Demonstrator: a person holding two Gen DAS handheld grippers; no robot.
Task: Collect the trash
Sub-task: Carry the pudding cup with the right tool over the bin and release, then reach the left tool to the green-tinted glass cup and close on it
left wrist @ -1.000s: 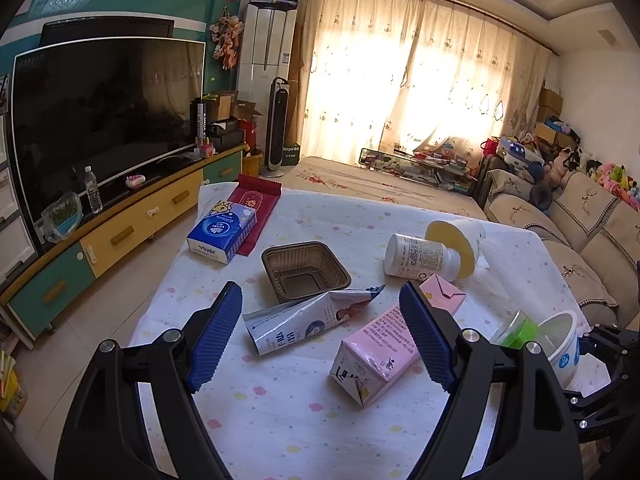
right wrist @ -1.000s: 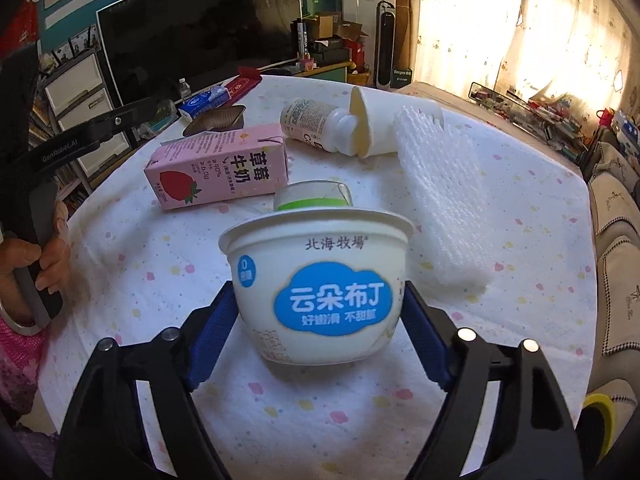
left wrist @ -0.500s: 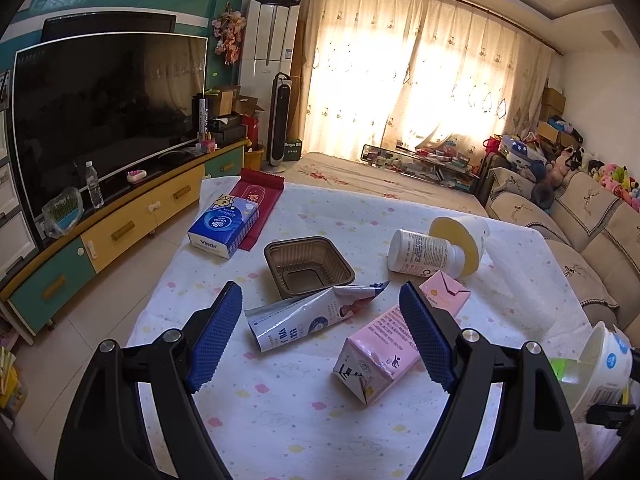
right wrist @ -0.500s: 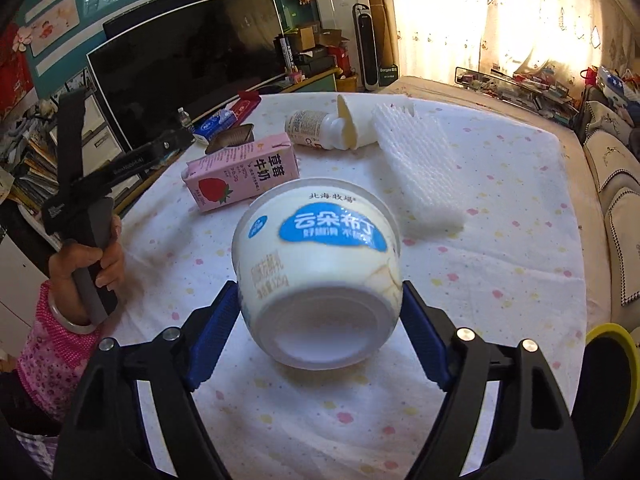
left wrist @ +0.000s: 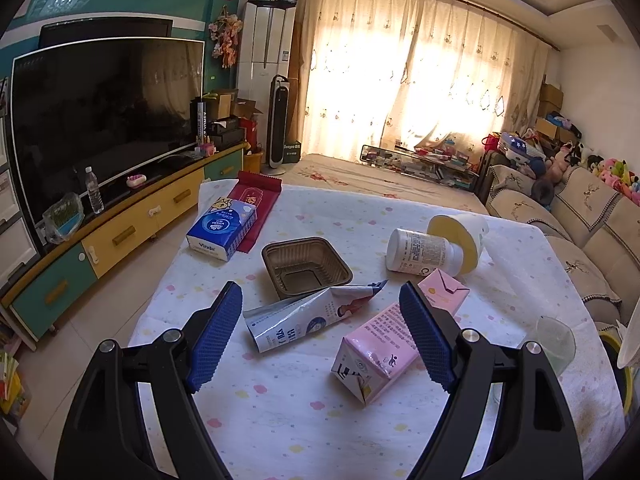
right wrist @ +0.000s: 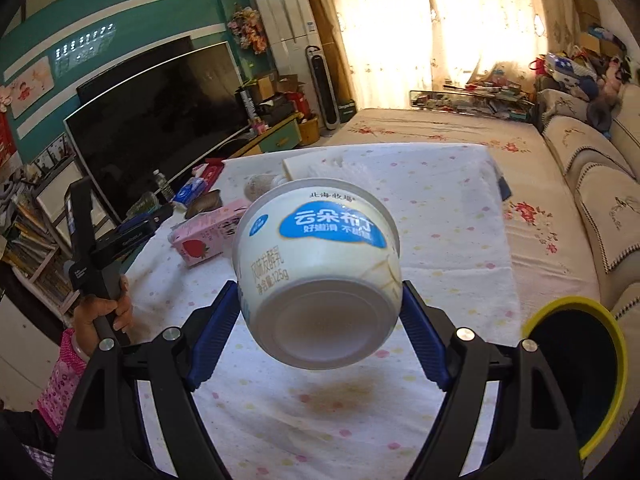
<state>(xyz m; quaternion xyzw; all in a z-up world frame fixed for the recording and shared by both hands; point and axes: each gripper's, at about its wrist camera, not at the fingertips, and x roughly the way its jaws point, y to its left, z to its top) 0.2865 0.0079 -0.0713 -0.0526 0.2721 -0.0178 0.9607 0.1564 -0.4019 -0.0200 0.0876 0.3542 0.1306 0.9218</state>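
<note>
Right tool [right wrist: 320, 316] is gripping a white pudding cup [right wrist: 318, 272] by its sides, pads pressing both flanks, cup tipping base-toward-camera, lifted clear of the table [right wrist: 448, 216]. Yellow-rimmed bin [right wrist: 576, 376] is sitting at lower right of the right wrist view, just off the table's edge.

Left tool [left wrist: 320, 336] is hanging released, jaws wide, nothing between them; below it are lying a crumpled foil pouch [left wrist: 304, 320] and a pink milk carton [left wrist: 396, 336].

Risks, as judged: the cup is tapering toward its base, so it may be sliding out of the pads while tilted; any residue could be spilling onto the cloth. Releasing short of the bin's rim would be dropping it on the table edge or floor.

Room: open cloth below the cup; the path toward the bin is looking unobstructed. Sofa [right wrist: 592, 168] is crowding the right side. A clear plastic cup [left wrist: 556, 340] is standing near the table's right edge in the left wrist view, liable to be knocked.
</note>
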